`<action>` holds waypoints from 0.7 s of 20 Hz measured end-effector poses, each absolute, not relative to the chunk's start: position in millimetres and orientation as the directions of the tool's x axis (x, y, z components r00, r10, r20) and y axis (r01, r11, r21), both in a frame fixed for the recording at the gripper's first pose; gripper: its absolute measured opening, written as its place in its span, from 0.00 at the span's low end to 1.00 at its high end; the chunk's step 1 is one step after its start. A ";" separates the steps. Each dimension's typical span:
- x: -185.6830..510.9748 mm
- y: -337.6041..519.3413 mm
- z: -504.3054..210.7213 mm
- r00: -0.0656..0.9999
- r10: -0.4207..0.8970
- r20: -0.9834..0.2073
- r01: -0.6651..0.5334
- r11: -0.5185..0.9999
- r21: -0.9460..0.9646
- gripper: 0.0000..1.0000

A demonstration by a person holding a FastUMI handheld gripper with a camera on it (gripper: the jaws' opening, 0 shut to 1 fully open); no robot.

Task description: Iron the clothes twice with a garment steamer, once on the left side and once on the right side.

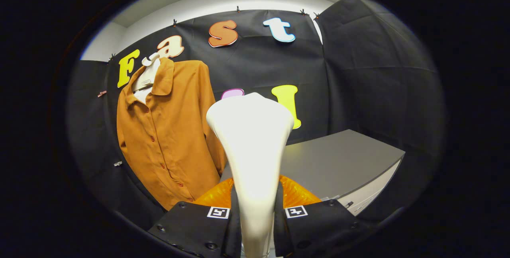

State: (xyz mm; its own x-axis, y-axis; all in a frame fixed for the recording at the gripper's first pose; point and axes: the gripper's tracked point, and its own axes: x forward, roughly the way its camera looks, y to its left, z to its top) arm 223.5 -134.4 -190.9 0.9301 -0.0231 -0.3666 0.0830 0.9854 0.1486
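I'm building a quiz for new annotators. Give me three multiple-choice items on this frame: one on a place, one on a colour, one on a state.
1. Where is the hanging button-front shirt relative to the white flared steamer head?
A. To its left, beyond it
B. Flat on the grey table
C. Between the fingers

2. What colour is the shirt?
A. Blue
B. Rust orange
C. White

3. What are the gripper fingers doing?
A. Spread wide, holding nothing
B. Closed on the steamer's neck
C. Pinching the shirt's hem

Answers:
1 A: the shirt hangs on a white hanger against the black cloth wall, left of the steamer head.
2 B: its fabric is rust orange.
3 B: both fingers press the steamer's neck from either side.
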 end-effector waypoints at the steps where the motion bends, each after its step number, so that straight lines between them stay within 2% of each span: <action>1: 219.9 -123.1 -184.3 0.936 -0.032 -0.349 0.086 0.987 0.139 0.35; 7: 223.3 -49.5 -154.9 0.957 -0.050 -0.284 0.075 0.994 0.076 0.35; 14: 268.1 25.2 -153.2 0.956 -0.005 -0.295 0.031 0.996 0.083 0.36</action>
